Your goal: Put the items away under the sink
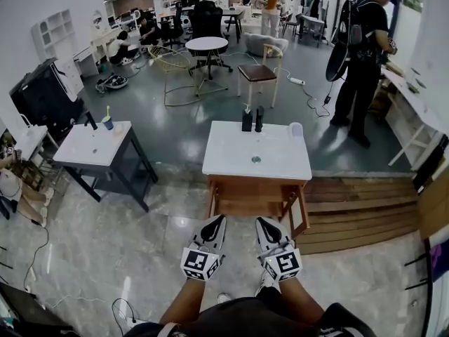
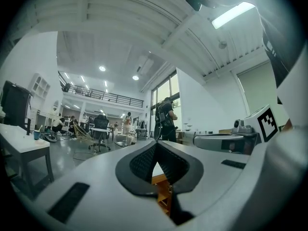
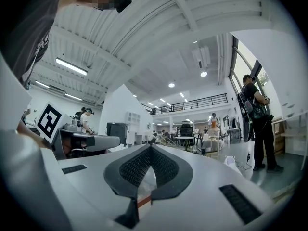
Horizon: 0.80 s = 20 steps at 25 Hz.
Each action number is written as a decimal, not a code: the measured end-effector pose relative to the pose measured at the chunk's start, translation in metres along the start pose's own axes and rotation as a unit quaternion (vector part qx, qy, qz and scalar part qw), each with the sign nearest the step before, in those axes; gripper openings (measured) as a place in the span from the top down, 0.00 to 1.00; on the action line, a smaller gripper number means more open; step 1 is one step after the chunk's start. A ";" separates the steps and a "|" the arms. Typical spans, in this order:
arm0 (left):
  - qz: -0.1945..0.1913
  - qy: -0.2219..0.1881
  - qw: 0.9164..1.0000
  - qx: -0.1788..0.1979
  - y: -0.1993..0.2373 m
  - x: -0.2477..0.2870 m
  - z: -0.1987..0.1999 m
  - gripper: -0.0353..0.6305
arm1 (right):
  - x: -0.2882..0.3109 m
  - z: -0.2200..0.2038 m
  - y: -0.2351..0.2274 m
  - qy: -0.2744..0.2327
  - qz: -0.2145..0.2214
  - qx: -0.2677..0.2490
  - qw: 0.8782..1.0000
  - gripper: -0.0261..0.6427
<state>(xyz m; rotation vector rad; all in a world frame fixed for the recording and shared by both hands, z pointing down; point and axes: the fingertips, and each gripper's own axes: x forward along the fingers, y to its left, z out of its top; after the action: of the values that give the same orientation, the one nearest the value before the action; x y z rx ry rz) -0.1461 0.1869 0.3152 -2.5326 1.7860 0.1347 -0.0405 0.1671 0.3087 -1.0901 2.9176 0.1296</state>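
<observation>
Nearest to the person, the left gripper (image 1: 218, 220) and the right gripper (image 1: 260, 221) were held level and side by side. Both were fully closed and empty, I think because no item was picked up yet. Ahead stood the sink unit (image 1: 231, 161) with 2 dark bottles (image 1: 252, 118) and a small white container (image 1: 296, 129) at its far edge, and a wooden shelf (image 1: 256, 203) below. Only the head view showed these items; the gripper views showed the pads meeting.

- Glossy grey floor (image 1: 175, 118) far off, pale marbled tiles (image 1: 105, 237) near.
- Grey table (image 1: 84, 149) on the left; round white table (image 1: 207, 44) far, wooden chair (image 1: 257, 72) just right of it.
- Wooden decking (image 1: 358, 202) on the right.
- Tall windows (image 2: 163, 95); a strip light (image 2: 233, 13) glows overhead.
</observation>
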 end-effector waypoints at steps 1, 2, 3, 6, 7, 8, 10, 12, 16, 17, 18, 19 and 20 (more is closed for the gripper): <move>-0.002 0.002 1.000 -0.001 0.001 0.004 -0.001 0.94 | 0.003 -0.001 -0.003 0.002 0.000 0.001 1.000 0.93; -0.003 0.004 1.000 -0.001 0.002 0.009 -0.002 0.94 | 0.005 -0.003 -0.007 0.005 0.000 0.004 1.000 0.93; -0.004 0.005 1.000 0.001 0.003 0.014 -0.002 0.94 | 0.008 -0.006 -0.012 0.007 -0.001 0.007 1.000 0.93; -0.004 0.009 1.000 0.007 0.007 0.036 -0.004 0.94 | 0.022 -0.011 -0.033 0.007 -0.003 0.016 1.000 0.93; -0.004 0.011 1.000 0.009 0.009 0.046 -0.006 0.94 | 0.028 -0.013 -0.041 0.006 -0.002 0.018 1.000 0.93; -0.003 0.014 1.000 0.010 0.010 0.057 -0.007 0.94 | 0.033 -0.014 -0.049 0.006 0.000 0.020 1.000 0.93; -0.002 0.017 1.000 0.013 0.013 0.080 -0.010 0.94 | 0.044 -0.018 -0.067 0.008 0.006 0.022 1.000 0.93; 0.000 0.019 1.000 0.014 0.016 0.105 -0.012 0.94 | 0.056 -0.022 -0.086 0.010 0.012 0.025 1.000 0.93; -0.001 0.020 1.000 0.020 0.019 0.158 -0.016 0.94 | 0.083 -0.028 -0.130 0.009 0.021 0.029 0.999 0.93; 0.000 0.021 1.000 0.020 0.020 0.171 -0.017 0.94 | 0.089 -0.029 -0.141 0.009 0.024 0.029 0.999 0.93; 0.001 0.023 1.000 0.020 0.021 0.183 -0.019 0.94 | 0.095 -0.032 -0.151 0.009 0.026 0.029 0.999 0.93; 0.003 0.026 0.999 0.019 0.022 0.194 -0.022 0.94 | 0.100 -0.034 -0.160 0.010 0.027 0.031 0.999 0.93; 0.004 0.029 0.999 0.018 0.022 0.205 -0.025 0.94 | 0.104 -0.036 -0.170 0.011 0.028 0.033 0.999 0.93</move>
<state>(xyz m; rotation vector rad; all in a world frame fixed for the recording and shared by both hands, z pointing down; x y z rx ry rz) -0.0975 -0.0154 0.3211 -2.5311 1.8011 0.0294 -0.0072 -0.0318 0.3279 -1.0075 2.9494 0.0233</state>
